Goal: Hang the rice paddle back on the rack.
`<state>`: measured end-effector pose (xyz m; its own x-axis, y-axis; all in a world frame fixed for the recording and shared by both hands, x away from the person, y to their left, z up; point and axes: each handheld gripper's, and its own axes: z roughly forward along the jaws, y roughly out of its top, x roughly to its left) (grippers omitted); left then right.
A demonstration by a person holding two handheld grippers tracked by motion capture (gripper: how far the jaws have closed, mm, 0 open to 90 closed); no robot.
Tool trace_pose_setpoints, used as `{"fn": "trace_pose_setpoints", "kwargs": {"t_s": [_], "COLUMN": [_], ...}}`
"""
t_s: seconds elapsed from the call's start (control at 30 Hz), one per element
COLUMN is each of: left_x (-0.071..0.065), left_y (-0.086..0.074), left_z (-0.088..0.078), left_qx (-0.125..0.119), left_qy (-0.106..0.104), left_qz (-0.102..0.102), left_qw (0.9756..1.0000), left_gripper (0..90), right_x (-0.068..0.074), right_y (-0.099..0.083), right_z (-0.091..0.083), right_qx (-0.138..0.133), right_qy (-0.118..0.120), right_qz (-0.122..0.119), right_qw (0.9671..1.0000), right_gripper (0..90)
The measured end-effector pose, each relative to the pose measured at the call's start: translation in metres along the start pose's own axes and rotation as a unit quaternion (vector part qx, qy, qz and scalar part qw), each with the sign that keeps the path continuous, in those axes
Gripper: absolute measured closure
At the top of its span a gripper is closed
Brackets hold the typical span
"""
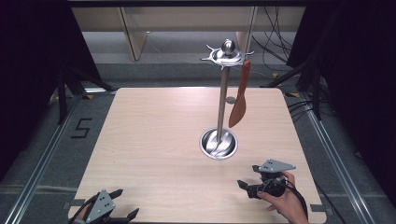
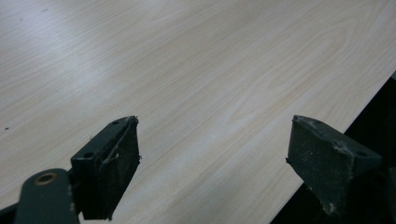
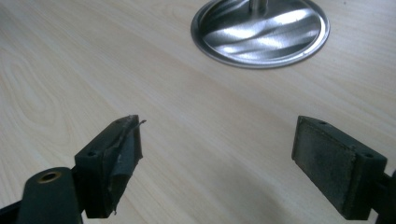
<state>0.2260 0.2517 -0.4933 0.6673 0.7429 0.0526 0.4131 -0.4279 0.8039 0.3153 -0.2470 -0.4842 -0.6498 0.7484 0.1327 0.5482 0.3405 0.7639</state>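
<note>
Both hand-held grippers hovering empty over the counter (image 1: 154, 135).

We're watching the left hand-held gripper (image 1: 125, 203) at the near left corner, jaws gaping, its hand cut off by the frame edge. The right hand-held gripper (image 1: 249, 176), jaws spread too, is pointing at the steel stand (image 1: 222, 105), whose base is only half showing in its own view. An orange spatula (image 1: 240, 97) is hanging from the stand's top ring.

We see light wood-grain table (image 1: 154, 140), square top, rounded corners. On it, right of centre: round shiny metal base (image 1: 218, 143) of utensil stand, pole (image 1: 222, 100) rising upright from its middle. We note small grey round spot (image 1: 230, 100) on tabletop behind pole, too small to identify. In right gripper view, base (image 3: 259, 31) sits flat on wood.
</note>
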Motion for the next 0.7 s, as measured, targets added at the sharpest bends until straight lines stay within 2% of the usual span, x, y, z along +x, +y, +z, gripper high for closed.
{"fn": "trace_pose_setpoints", "kwargs": {"t_s": [0.03,0.07,0.1,0.13,0.17,0.2,0.23,0.27,0.3,0.33,0.37,0.4,0.43,0.47,0.5,0.53,0.6,0.67,0.7], "left_x": [0.0,0.0,0.0,0.0,0.0,0.001,0.0,-0.002,0.0,0.0,0.0,0.0,-0.002,0.0,-0.001,0.001,0.0,-0.001,0.0], "left_y": [0.0,0.0,0.0,0.0,0.0,0.001,0.0,0.0,0.0,0.0,0.0,0.0,0.0,0.0,0.0,0.0,0.0,0.0,0.0], "left_z": [0.0,0.0,0.0,0.0,0.001,0.0,0.001,0.002,0.0,0.0,0.001,0.001,0.001,0.001,0.001,0.001,0.001,0.001,0.001], "left_qx": [0.0,0.0,-0.001,-0.001,-0.005,-0.003,-0.005,-0.013,-0.002,-0.002,-0.005,-0.005,-0.012,-0.004,-0.014,-0.014,-0.016,-0.009,-0.004], "left_qy": [0.0,0.0,0.0,0.0,0.003,0.002,0.005,0.0,0.001,0.001,0.002,0.002,0.0,0.007,-0.001,0.002,0.0,0.003,0.007], "left_qz": [0.0,0.0,0.0,0.0,0.002,0.014,0.0,-0.01,-0.001,-0.001,0.0,0.0,-0.009,0.002,-0.007,0.009,0.005,-0.004,0.001], "left_qw": [1.0,1.0,1.0,1.0,1.0,0.9999,1.0,0.9999,1.0,1.0,1.0,1.0,0.9999,1.0,0.9999,0.9999,0.9999,0.9999,1.0], "left_gripper": [16.1,16.1,16.1,16.1,16.1,16.1,16.1,16.1,16.1,16.1,16.1,16.1,16.1,16.1,16.1,16.1,16.1,16.1,16.1], "right_x": [-0.002,-0.002,0.002,0.0,0.001,0.002,0.003,0.004,0.008,0.009,0.007,0.009,0.009,0.01,0.01,0.011,0.013,0.013,0.014], "right_y": [-0.001,-0.003,-0.005,-0.005,-0.007,-0.007,-0.008,-0.008,-0.009,-0.009,-0.009,-0.01,-0.01,-0.01,-0.011,-0.011,-0.012,-0.015,-0.016], "right_z": [0.002,0.003,0.003,0.003,0.004,0.004,0.004,0.004,0.003,0.002,0.003,0.002,0.001,0.001,0.0,-0.001,-0.003,-0.004,-0.004], "right_qx": [-0.001,0.0,0.005,0.006,0.004,0.01,0.009,0.009,0.013,0.018,0.007,0.014,0.012,0.007,0.006,0.004,0.008,0.01,0.008], "right_qy": [0.003,0.003,0.0,0.0,-0.006,-0.002,-0.005,-0.002,-0.009,-0.007,-0.006,-0.007,-0.007,-0.008,-0.004,-0.009,-0.009,-0.008,-0.009], "right_qz": [-0.013,-0.011,0.002,-0.014,-0.014,-0.015,-0.017,-0.022,-0.014,-0.019,-0.033,-0.027,-0.033,-0.037,-0.039,-0.034,-0.029,-0.034,-0.032], "right_qw": [0.9999,0.9999,1.0,0.9999,0.9999,0.9998,0.9998,0.9997,0.9998,0.9996,0.9994,0.9995,0.9994,0.9993,0.9992,0.9994,0.9995,0.9993,0.9994], "right_gripper": [17.0,17.0,17.1,17.2,17.4,17.4,17.5,17.5,17.5,17.5,17.6,17.6,17.6,17.6,17.6,17.7,17.8,17.8,17.8]}}
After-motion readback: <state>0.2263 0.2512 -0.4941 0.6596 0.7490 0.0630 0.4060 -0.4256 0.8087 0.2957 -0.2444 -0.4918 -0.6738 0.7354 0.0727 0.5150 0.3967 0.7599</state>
